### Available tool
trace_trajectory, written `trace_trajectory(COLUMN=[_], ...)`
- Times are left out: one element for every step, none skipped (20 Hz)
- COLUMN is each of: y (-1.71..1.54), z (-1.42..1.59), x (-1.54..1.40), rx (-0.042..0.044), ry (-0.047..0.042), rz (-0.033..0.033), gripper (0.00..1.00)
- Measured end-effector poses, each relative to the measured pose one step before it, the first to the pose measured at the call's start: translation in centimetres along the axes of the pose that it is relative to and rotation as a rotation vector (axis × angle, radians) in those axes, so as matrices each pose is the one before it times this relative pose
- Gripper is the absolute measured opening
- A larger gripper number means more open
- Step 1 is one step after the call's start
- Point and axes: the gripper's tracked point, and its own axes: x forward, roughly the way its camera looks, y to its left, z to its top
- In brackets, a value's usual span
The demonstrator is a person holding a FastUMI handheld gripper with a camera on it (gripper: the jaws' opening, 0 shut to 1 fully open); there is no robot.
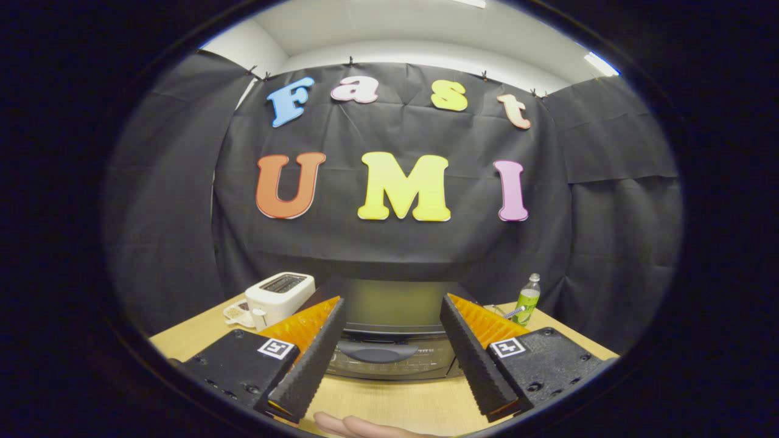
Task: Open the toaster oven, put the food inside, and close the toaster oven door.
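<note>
1. Nearest of all, part of a person's hand [359, 426] lies on the wooden table [389, 401] just below the fingers, with only its upper edge visible.
2. Above it, the gripper [392, 316] hovers over the table with its two fingers [310, 359] spread wide and nothing between the pads; each finger body carries a small square black-and-white marker tag.
3. Framed in the gap between the fingers, just ahead of them, sits the toaster oven [389, 340]. Its front faces the gripper squarely, and its long axis runs side to side across the table.
4. Its door is shut, with the dark curved door handle [377, 351] lying horizontally across the upper part of the door, centred between the fingers.
5. Some small pale writing sits on the oven front just right of the handle, too small to read.
6. Farther back, beyond the left finger, a white slot toaster [280, 296] stands on the table with its slots facing up, angled a little toward the oven.
7. Beside that toaster, on its outer side, lies a small clear tray [236, 312] holding something pale and grainy; what it is cannot be told.
8. Beyond the right finger stands an upright green plastic bottle [528, 300] with a pale cap; its label is not legible.
9. Just next to the bottle lies a small bluish item [514, 312], too small to identify.
</note>
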Motion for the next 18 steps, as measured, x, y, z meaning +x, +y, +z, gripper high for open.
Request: trace_trajectory(y=[0.164,-0.041,0.047,0.231,0.628,0.449,0.105,-0.04,-0.085,0.106,0.192,0.128,0.081,-0.137,-0.074,-0.138,0.162,-0.036], z=[-0.631,-0.78,-0.764,-0.634,-0.529,-0.598,-0.702,-0.53,-0.464,-0.305,-0.529,-0.504,-0.136,-0.571,-0.6,0.508,-0.467,0.156], x=[0.675,0.74,0.697,0.699,0.649,0.619,0.526,0.574,0.477,0.556,0.585,0.417,0.385,0.369,-0.317,0.078,0.05,0.148], rx=[-0.02181,-0.01808,-0.00454,0.00862,0.01553,0.0155,0.00748,-0.00048,0.00452,0.01528,0.01814,0.00999,0.00241,-0.00834,0.00125,0.01747,0.00501,0.02116], ry=[0.00158,0.00922,0.01245,0.01591,0.0097,0.01633,0.01654,0.0146,0.00419,-0.00195,0.01301,0.01488,0.00325,0.02072,0.01537,-0.02542,0.01986,-0.02347], rz=[-0.00477,-0.01054,-0.00737,0.00407,0.02137,0.02005,0.01073,-0.00277,-0.00289,0.0083,0.00885,0.0091,0.00509,-0.00775,-0.00004,-0.00342,0.00355,0.0028], gripper=[1.0,1.0,1.0,1.0,1.0,1.0,1.0,1.0,1.0,1.0,1.0,1.0,1.0,1.0,1.0,1.0,1.0,1.0])
